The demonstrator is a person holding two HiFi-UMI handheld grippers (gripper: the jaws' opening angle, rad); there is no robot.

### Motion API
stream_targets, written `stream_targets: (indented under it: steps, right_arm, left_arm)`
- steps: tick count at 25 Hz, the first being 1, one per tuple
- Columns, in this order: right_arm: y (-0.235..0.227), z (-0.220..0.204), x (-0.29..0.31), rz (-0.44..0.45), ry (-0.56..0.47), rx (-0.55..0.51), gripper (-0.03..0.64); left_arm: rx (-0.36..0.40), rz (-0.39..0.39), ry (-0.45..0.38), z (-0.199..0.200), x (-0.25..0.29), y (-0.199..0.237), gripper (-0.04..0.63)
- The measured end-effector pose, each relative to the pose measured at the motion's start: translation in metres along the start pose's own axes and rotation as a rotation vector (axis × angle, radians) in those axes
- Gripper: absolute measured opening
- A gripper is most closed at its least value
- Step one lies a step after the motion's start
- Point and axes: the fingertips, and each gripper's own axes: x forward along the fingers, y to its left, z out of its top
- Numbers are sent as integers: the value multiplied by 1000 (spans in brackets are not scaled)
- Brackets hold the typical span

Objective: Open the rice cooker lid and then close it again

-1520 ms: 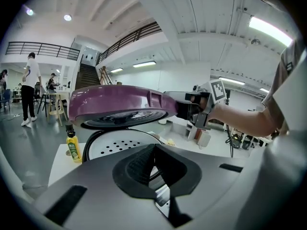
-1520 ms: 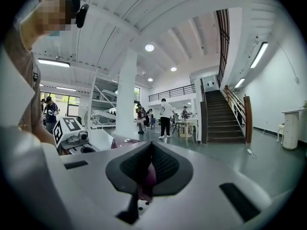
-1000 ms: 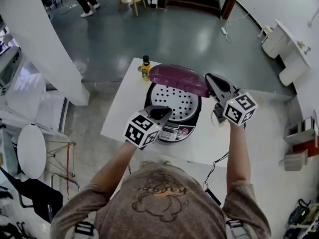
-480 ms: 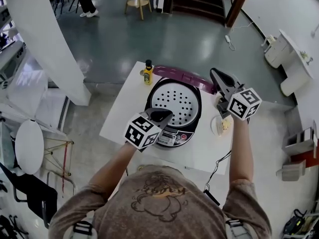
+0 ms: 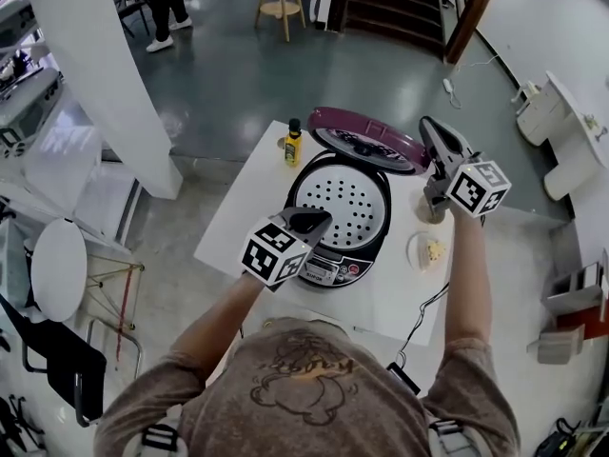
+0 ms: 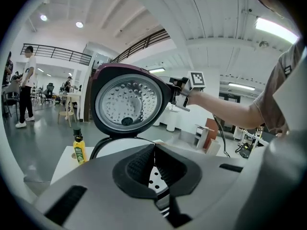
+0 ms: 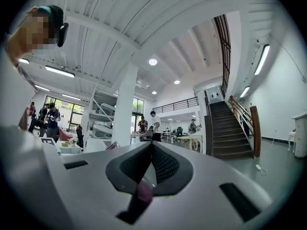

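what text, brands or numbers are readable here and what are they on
None reads clearly.
Black round rice cooker, front control panel: print too blurred.
Small yellow bottle, label: too small.
Marker cubes on left gripper and right gripper: black-and-white squares, no words.

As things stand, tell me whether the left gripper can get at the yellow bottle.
Probably yes. The left gripper hovers at the rice cooker's front. The bottle stands beyond, left of the raised lid, with nothing along the cooker's left side.
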Motion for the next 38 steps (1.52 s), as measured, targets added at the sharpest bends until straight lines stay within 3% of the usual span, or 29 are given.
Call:
stream_targets:
  steps: [27, 38]
  right_arm:
    - [-72, 17, 28, -5, -88, 150, 4]
    - [-76, 15, -23, -74, -123, 149, 5]
  left_arm:
    - [-63, 52, -29, -4, 6, 3, 21]
    - [-76, 53, -26, -9, 3, 1, 21]
